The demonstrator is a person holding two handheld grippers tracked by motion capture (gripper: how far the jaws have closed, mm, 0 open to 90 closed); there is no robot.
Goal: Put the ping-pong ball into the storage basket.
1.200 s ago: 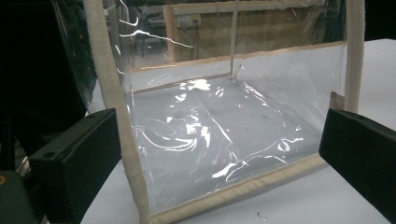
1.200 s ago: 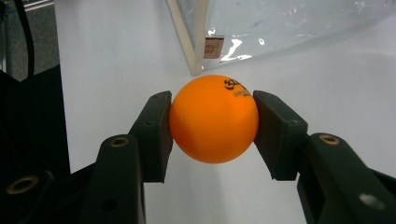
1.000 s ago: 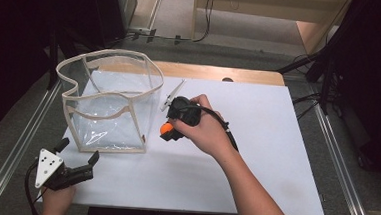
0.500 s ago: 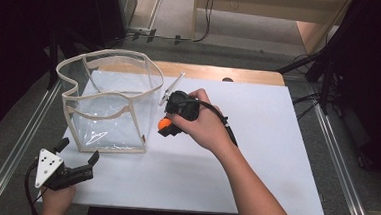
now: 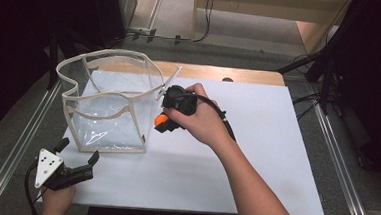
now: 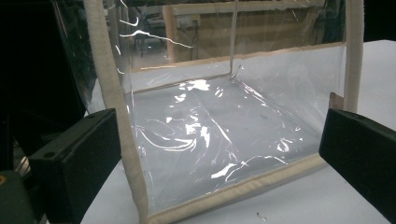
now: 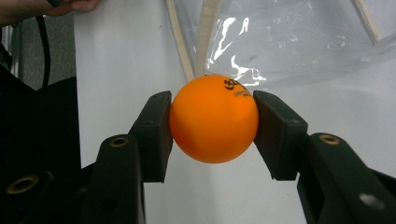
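The white worktop (image 5: 256, 141) carries a clear plastic bag (image 5: 109, 102) with cream fabric edging, which stands open-topped on the worktop's left half; it sits where it sat half a second ago. In the left gripper view the bag's near wall and cream bottom seam fill the space ahead, its crinkled clear floor catching the light. The right hand (image 5: 202, 121) grips the right gripper (image 5: 163, 122) just beside the bag's right wall, near its upper corner edge, and compared with a second ago it has shifted slightly to the left, closer to the bag, with its nose pointing down and left. The left gripper (image 5: 77, 158) lies low at the near left corner of the worktop, in front of the bag and apart from it, unchanged from the earlier pictures; its fingers (image 6: 79, 163) stand wide apart with nothing between them, the bag's corner edging rising between them farther off. The orange table tennis ball (image 7: 214, 119) is clamped between the right gripper's fingers (image 7: 154, 135), one pad pressed on each side of it, held above the bare worktop with the bag's clear wall and cream seams just behind it. Small black printing shows on the ball's upper right. In the high view the ball shows as an orange spot at the gripper's tip, as before.
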